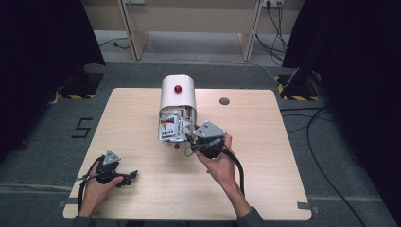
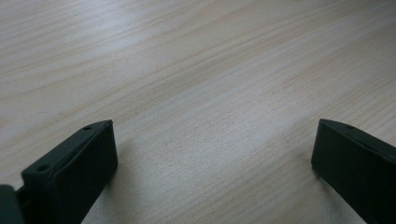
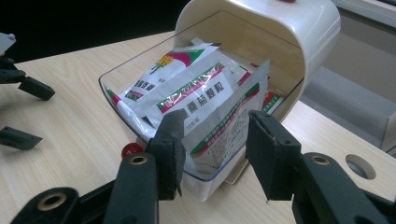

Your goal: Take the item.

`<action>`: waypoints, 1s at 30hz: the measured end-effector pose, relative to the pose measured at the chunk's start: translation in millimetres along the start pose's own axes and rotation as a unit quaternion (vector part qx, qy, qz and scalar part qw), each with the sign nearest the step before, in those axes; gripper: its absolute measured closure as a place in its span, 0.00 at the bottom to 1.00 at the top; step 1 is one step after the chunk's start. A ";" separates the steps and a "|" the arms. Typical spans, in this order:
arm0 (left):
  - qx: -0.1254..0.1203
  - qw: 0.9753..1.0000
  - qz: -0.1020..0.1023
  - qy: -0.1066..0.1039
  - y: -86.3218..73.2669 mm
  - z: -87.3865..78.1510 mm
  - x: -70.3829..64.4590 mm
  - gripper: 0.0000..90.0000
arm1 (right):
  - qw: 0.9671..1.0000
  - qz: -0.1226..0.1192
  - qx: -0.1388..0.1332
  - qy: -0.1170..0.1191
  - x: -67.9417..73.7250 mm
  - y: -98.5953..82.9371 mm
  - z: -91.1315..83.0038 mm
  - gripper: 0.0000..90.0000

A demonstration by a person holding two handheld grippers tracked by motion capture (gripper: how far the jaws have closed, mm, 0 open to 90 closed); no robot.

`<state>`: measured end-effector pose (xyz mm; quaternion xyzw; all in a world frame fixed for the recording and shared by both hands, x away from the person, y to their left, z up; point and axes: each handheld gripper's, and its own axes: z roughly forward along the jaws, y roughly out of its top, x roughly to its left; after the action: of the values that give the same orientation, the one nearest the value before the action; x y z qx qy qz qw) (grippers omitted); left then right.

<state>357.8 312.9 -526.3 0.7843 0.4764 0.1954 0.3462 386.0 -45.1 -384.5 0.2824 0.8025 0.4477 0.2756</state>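
Black fingers [image 3: 175, 140] of the right gripper [image 3: 215, 154] stand apart around a sachet [image 3: 205, 100] poking over the clear drawer [image 3: 205, 179] of the white box [image 1: 178, 97]. Close squarely on its edge (packets look slippery), then lift gently. Left gripper [image 1: 127, 178] rests wide open on the surface [image 2: 210, 70].

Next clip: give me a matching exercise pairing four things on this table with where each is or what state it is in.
Things:
1. left hand-held gripper
2. right hand-held gripper
3. sachets
4. red knob

Places or states:
A. lying in the clear drawer
B. on top of the white housing
C. open over bare table
D. jaws apart at the drawer's front edge

Pairs: 1-C, 2-D, 3-A, 4-B
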 end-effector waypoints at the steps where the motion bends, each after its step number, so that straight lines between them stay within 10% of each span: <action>1: 0.000 1.000 0.001 0.000 0.0 -0.1 0.1 0.00 | 1.000 -0.002 0.000 -0.002 0.1 0.6 1.1 0.65; 30: 0.001 1.000 0.001 0.000 0.0 -0.1 0.0 0.00 | 0.998 -0.014 0.035 -0.051 -3.2 9.9 35.5 0.67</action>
<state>357.7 313.0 -526.2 0.7849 0.4758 0.1952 0.3455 415.0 -23.0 -391.1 0.3032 0.8063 0.4006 0.3122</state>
